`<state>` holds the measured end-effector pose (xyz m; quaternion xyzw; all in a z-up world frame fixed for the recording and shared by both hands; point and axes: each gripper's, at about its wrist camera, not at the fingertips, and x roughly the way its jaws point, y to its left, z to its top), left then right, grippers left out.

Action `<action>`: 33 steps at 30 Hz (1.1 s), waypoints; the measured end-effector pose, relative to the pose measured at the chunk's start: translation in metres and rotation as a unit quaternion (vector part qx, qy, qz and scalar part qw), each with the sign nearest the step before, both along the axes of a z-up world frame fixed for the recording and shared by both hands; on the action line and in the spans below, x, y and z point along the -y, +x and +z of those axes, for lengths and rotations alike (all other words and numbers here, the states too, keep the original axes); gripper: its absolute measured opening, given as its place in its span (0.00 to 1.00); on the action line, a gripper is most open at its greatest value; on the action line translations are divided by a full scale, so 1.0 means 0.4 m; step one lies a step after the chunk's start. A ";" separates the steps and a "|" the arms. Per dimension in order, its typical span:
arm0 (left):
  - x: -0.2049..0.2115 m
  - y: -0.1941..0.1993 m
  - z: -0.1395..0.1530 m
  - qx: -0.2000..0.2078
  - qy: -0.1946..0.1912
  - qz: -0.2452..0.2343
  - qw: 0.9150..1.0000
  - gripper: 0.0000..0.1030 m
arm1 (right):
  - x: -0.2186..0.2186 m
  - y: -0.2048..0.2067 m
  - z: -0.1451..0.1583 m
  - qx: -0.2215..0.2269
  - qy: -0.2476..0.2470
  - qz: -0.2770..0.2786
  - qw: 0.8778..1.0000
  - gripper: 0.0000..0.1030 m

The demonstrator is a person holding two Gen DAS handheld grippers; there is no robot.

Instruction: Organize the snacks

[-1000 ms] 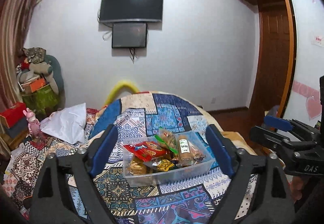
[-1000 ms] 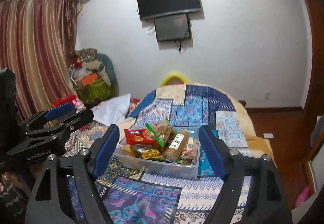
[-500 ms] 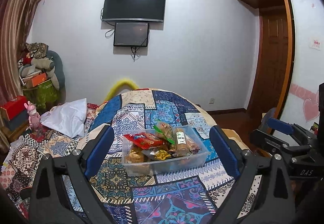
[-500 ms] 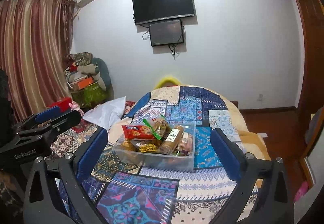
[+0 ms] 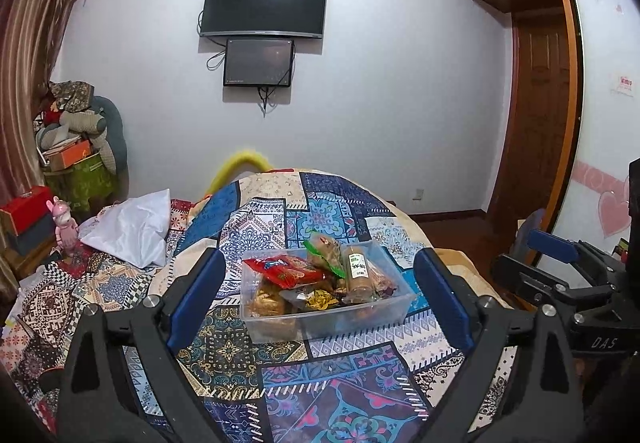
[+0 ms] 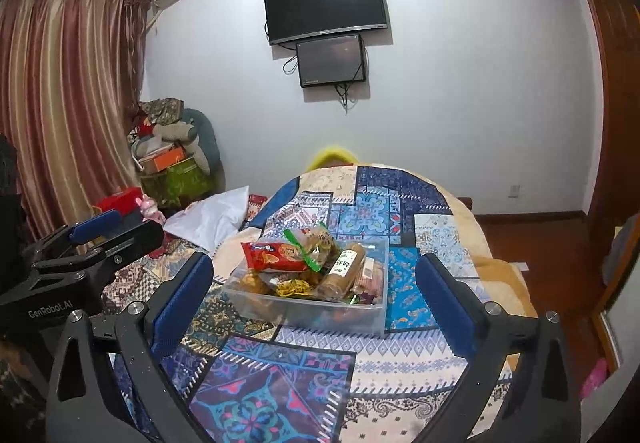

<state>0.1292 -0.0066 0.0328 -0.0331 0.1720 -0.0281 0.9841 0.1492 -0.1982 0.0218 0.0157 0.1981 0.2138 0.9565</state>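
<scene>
You held both grippers, left and right, spread wide and empty. The bin sat ahead of the fingers, between them and untouched. Its snacks looked all packed, with none loose outside, so little seemed left.

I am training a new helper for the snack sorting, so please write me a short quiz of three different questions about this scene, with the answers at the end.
1. True or false: the red snack packet lies inside the clear plastic bin.
2. What holds the left gripper? A) a snack packet B) nothing C) the bin's rim
3. Fill in: the bin rests on a patterned ____.

Key:
1. True. It lies on top of the other snacks in the bin.
2. B. Its jaws stand wide with nothing pressed between them. The right gripper, whose jaws have just been opening, is also empty.
3. Blanket; the bin sits on it ahead of both grippers.
</scene>
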 end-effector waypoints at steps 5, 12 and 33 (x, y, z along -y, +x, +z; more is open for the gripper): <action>0.000 0.001 -0.003 -0.003 -0.001 -0.001 1.000 0.94 | -0.003 -0.002 -0.001 0.000 -0.001 0.000 1.000 0.98; 0.001 0.003 -0.006 -0.003 -0.001 -0.005 1.000 0.95 | -0.002 -0.002 0.000 0.000 -0.001 0.000 1.000 0.98; -0.001 0.001 -0.011 -0.009 -0.007 -0.008 1.000 0.98 | -0.008 -0.007 -0.002 -0.002 -0.001 0.001 1.000 0.98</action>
